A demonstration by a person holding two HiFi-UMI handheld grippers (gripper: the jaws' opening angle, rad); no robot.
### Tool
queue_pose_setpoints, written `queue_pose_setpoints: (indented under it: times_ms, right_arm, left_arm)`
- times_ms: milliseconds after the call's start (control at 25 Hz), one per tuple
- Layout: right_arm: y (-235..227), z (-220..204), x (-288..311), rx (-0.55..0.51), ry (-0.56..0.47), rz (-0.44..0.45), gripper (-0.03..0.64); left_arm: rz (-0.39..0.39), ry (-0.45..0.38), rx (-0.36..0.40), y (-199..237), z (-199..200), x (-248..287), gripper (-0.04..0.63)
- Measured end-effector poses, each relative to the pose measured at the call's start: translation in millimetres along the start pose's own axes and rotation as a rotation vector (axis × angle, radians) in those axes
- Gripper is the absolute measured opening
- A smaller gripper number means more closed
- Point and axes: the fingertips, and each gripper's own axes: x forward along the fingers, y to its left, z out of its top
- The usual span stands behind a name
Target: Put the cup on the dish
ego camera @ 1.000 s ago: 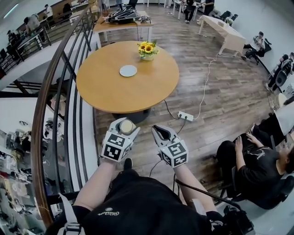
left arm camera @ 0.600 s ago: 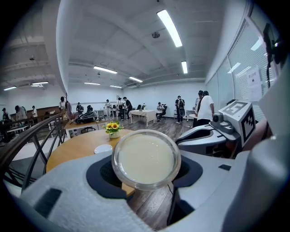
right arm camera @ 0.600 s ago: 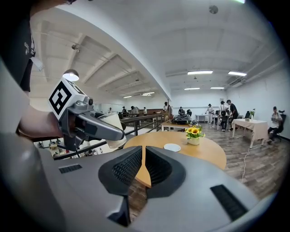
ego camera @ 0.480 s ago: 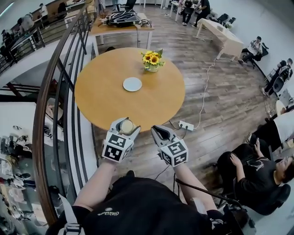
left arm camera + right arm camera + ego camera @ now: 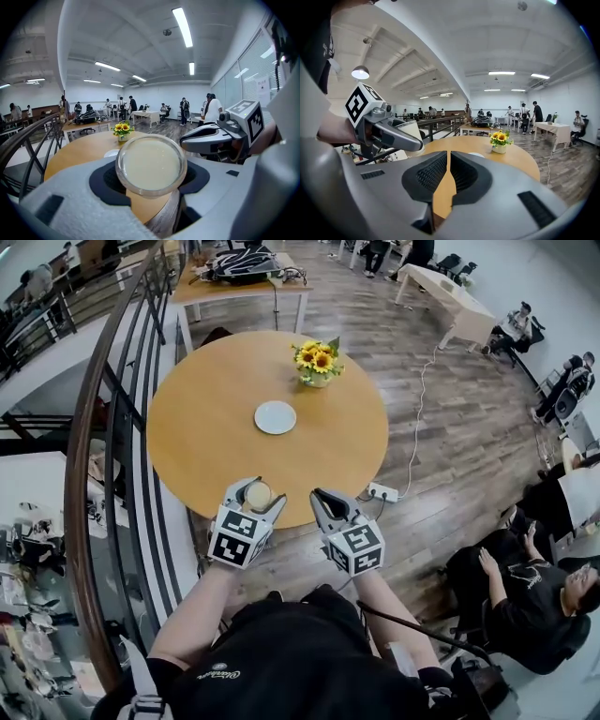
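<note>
My left gripper is shut on a clear glass cup with its pale base toward the camera; in the left gripper view the cup fills the gap between the dark pads. A small white dish lies near the middle of the round wooden table, well beyond both grippers, and shows faintly as the dish behind the cup. My right gripper hovers beside the left at the table's near edge, its jaws shut with nothing between them.
A pot of sunflowers stands on the table just beyond the dish. A curved metal railing runs along the left. A power strip and cable lie on the wooden floor at right, where people sit.
The table has drawn nearer: both grippers, earlier over the floor short of it, now hang at its near edge. The cup stays held in the left gripper.
</note>
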Motion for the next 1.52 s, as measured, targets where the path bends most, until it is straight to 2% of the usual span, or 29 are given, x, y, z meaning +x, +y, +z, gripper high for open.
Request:
queue_pose_setpoints:
  times_ms: [440,1040,1240,1520]
  right_arm:
    - [-52,-10,43,0.035,0.014,0.026,0.009]
    - [-177,-8,91,0.05,0.037,0.147,0.009]
    - [-194,2,105,0.061,0.026,0.156,0.009]
    - [-201,33,132,0.033,-0.005,0.127,0.009]
  left_arm:
    - [-0.019,0.045,-0.005,19,7,65,0.253]
    - [0.075,0.071,-0.054,34,58,183,0.253]
    - [0.104,0.084,-0.074,45,63,197,0.253]
    - [0.096,0.063,-0.059,71,79,203,0.253]
